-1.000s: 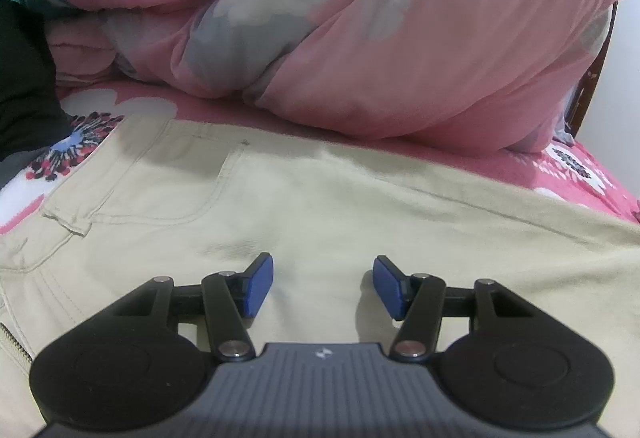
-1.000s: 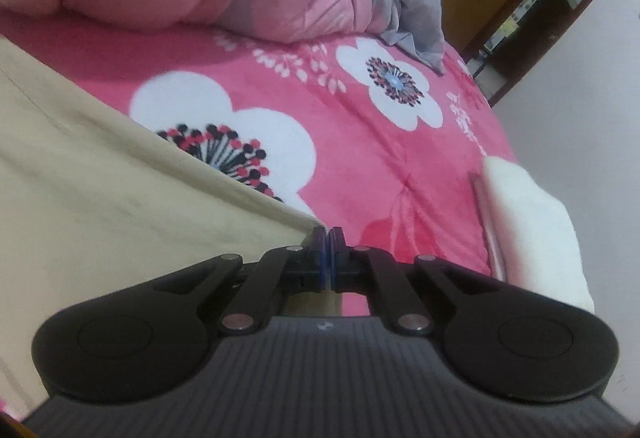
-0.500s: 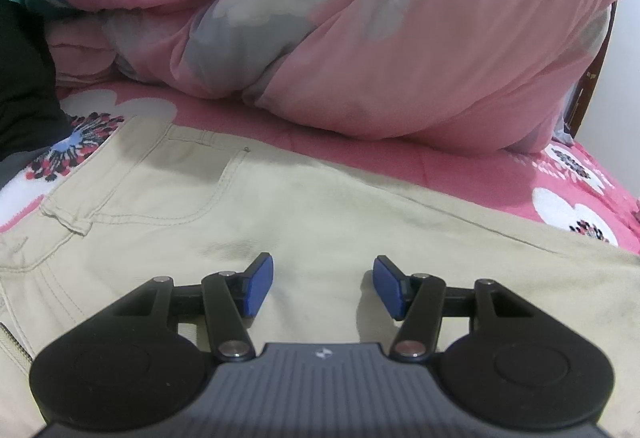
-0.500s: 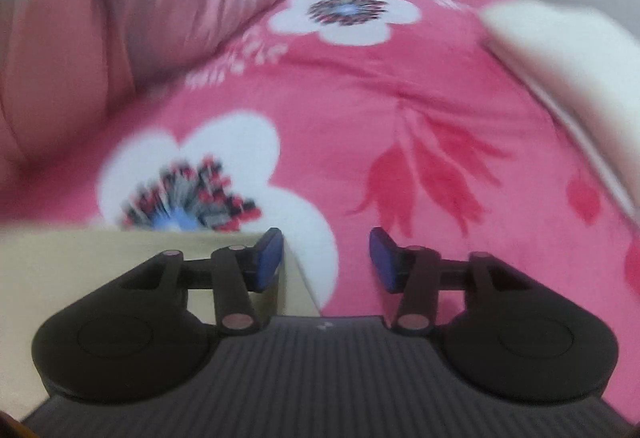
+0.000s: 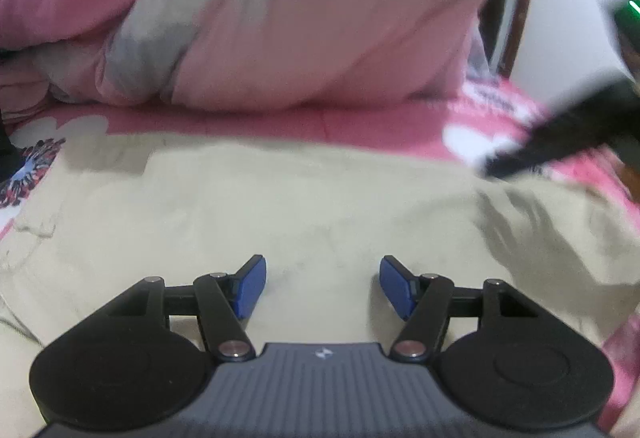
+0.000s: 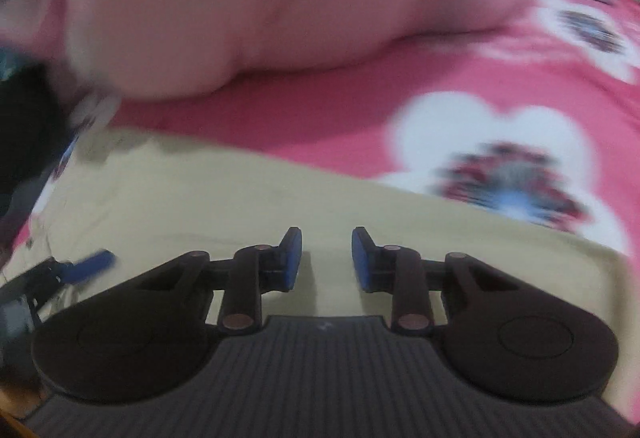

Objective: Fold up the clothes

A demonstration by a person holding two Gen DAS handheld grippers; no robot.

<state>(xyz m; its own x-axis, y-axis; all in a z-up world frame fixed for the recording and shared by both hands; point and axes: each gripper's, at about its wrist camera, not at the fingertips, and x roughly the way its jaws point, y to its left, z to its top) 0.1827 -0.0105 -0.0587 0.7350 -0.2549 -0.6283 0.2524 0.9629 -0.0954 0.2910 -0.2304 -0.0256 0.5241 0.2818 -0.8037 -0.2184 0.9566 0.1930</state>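
Beige trousers (image 5: 320, 198) lie spread flat on the bed, with a pocket and waistband towards the left. My left gripper (image 5: 322, 278) hovers low over the cloth; its jaws are opening and nothing is between the blue pads. The trousers (image 6: 200, 198) also fill the lower half of the right wrist view. My right gripper (image 6: 326, 258) hangs above their right part, jaws closing but still apart, with no cloth between them. The right gripper shows as a dark blur (image 5: 560, 142) at the far right of the left wrist view. One of the left gripper's blue pads (image 6: 92, 262) shows at the left edge of the right wrist view.
A bulky pink and grey duvet (image 5: 300, 18) is heaped right behind the trousers. The bedsheet (image 6: 480, 110) is bright pink with large white flowers. Something dark (image 6: 20, 126) lies at the far left. A white wall and a door frame (image 5: 520, 18) stand at the right.
My right gripper let go of the trousers' edge, opened, swung left over the cloth and narrowed again. My left gripper shifted and its jaws stand wider. The right gripper has come into the left view.
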